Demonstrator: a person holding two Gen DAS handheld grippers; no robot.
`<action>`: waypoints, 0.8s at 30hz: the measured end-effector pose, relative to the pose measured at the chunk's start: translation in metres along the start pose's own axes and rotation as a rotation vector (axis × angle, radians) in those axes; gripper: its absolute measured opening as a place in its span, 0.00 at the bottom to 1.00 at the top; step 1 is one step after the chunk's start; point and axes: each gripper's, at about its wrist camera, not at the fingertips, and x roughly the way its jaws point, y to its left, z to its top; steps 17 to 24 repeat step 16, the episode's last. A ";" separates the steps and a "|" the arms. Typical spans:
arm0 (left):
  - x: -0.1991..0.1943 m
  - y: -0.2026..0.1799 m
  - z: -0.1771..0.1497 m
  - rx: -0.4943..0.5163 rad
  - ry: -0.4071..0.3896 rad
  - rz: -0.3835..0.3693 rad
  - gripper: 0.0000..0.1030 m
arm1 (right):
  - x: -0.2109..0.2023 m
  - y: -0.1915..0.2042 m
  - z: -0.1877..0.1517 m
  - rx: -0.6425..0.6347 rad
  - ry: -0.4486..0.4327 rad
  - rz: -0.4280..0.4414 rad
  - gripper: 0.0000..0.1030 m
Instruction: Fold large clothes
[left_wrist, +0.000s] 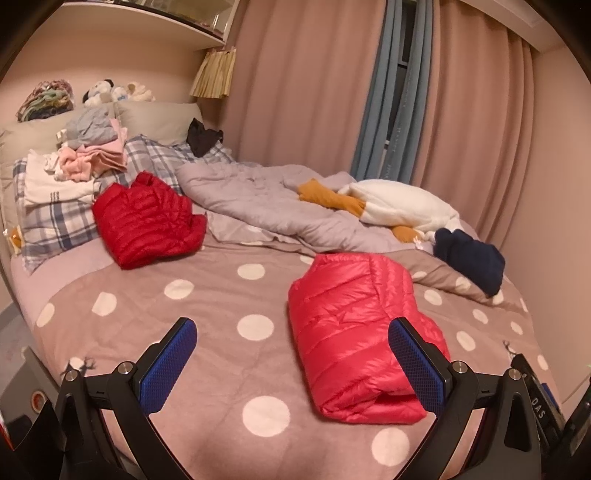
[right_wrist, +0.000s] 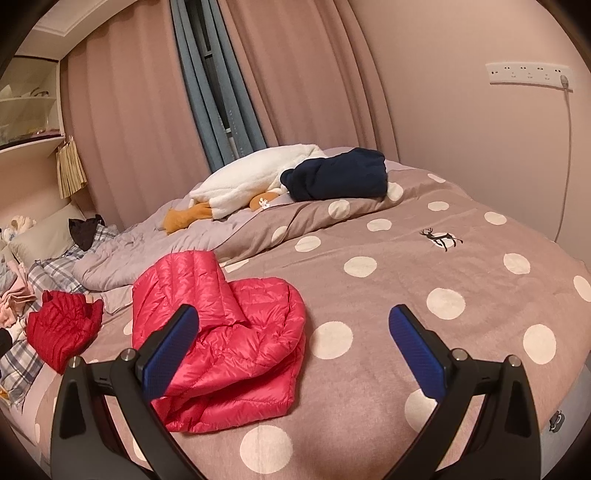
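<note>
Left gripper (left_wrist: 291, 360): jaws spread wide, holding nothing; blue pads (left_wrist: 168, 363) hover above the dotted blanket (left_wrist: 207, 332) near the bed's foot edge; its right finger overlaps the pink jacket in view, contact cannot be told.
Right gripper (right_wrist: 293, 350): jaws likewise wide apart and empty; its left pad (right_wrist: 170, 354) stands in front of the pink jacket's near side.
Pink down jacket (left_wrist: 351, 332): folded into a compact bundle, lying on the dotted blanket toward the foot edge, right of the bed's middle in the left wrist view; the right wrist view (right_wrist: 225, 332) shows one flap raised along its far side and loose layers at the near end, which the left view does not show.
Red down jacket (left_wrist: 147, 218): bundled nearer the head of the bed, just beside the plaid pillow (left_wrist: 59, 225); well apart from the pink one.
Navy garment (right_wrist: 338, 173): folded, at the far side edge, touching the white plush goose (right_wrist: 243, 181).
Grey quilt (left_wrist: 258, 199): crumpled across the far half of the bed.
Clothes pile (left_wrist: 92, 151): pink, white and grey items stacked at the head end; plain only in the left wrist view.
Wall socket strip (right_wrist: 530, 74): with a cable hanging down; seen only in the right wrist view.
Deer motif (right_wrist: 441, 238): on the blanket, right wrist view only.
</note>
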 end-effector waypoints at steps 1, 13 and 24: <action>0.001 0.001 0.000 0.000 0.001 -0.003 0.99 | -0.001 0.000 0.000 0.003 -0.003 -0.001 1.00; 0.004 0.020 0.004 -0.036 0.012 0.004 0.99 | -0.004 0.001 0.000 0.006 -0.016 -0.077 1.00; 0.005 0.022 0.004 -0.037 0.009 0.011 0.99 | -0.004 0.003 0.000 0.006 -0.022 -0.089 1.00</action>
